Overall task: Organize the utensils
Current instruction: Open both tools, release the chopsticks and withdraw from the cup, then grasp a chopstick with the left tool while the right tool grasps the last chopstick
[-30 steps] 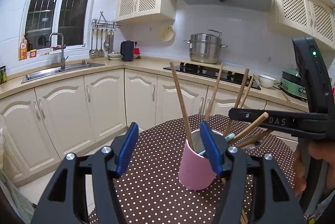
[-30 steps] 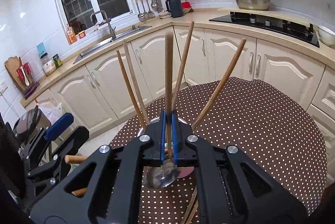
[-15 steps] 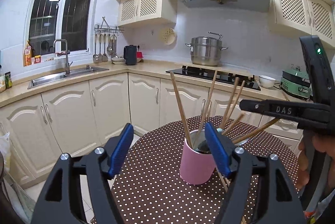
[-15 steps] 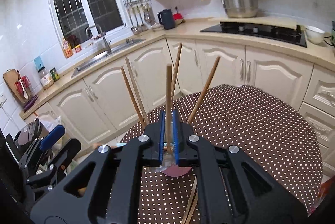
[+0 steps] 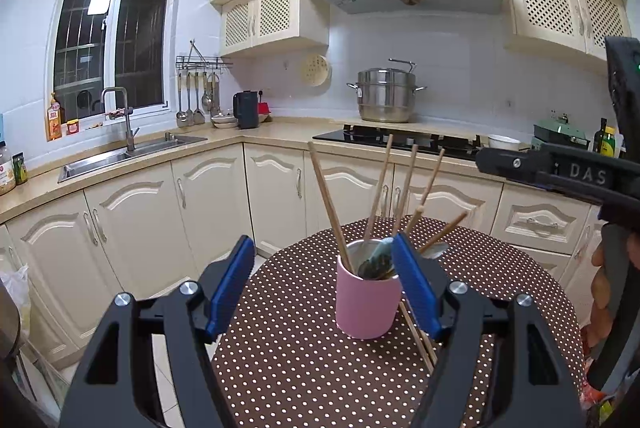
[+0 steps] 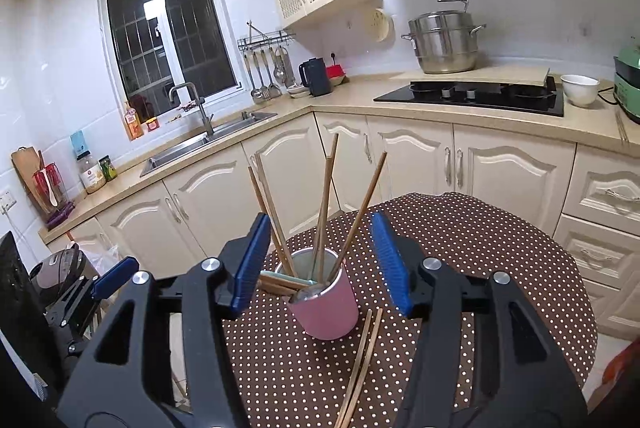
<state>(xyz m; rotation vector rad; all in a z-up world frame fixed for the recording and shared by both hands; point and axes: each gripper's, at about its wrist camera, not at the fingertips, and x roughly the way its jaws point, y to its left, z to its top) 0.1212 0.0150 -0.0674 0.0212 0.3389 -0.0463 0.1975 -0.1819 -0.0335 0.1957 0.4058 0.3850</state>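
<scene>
A pink cup (image 5: pixel 368 302) (image 6: pixel 326 308) stands on the brown dotted table (image 6: pixel 480 248). Several wooden chopsticks (image 6: pixel 325 211) (image 5: pixel 378 187) lean upright in it, beside a spoon (image 6: pixel 306 294). Two loose chopsticks (image 6: pixel 362 360) (image 5: pixel 416 336) lie on the cloth in front of the cup. My right gripper (image 6: pixel 320 264) is a little short of the cup, its jaws opening; nothing is pressed between the pads. My left gripper (image 5: pixel 324 276) is open and empty, with the cup just inside its right finger. The right gripper's body (image 5: pixel 560 173) shows at the right edge, a hand on its handle.
Cream cabinets (image 5: pixel 212 203) and a countertop wrap behind the table. A sink (image 5: pixel 120 157), a black hob (image 6: pixel 472 95) and a steel steamer pot (image 6: pixel 444 39) are on the counter. A rice cooker (image 6: pixel 56 268) stands low at the left.
The right gripper, shut on one chopstick, has let go; that chopstick now stands in the cup. Both grippers have drawn back and up from the cup.
</scene>
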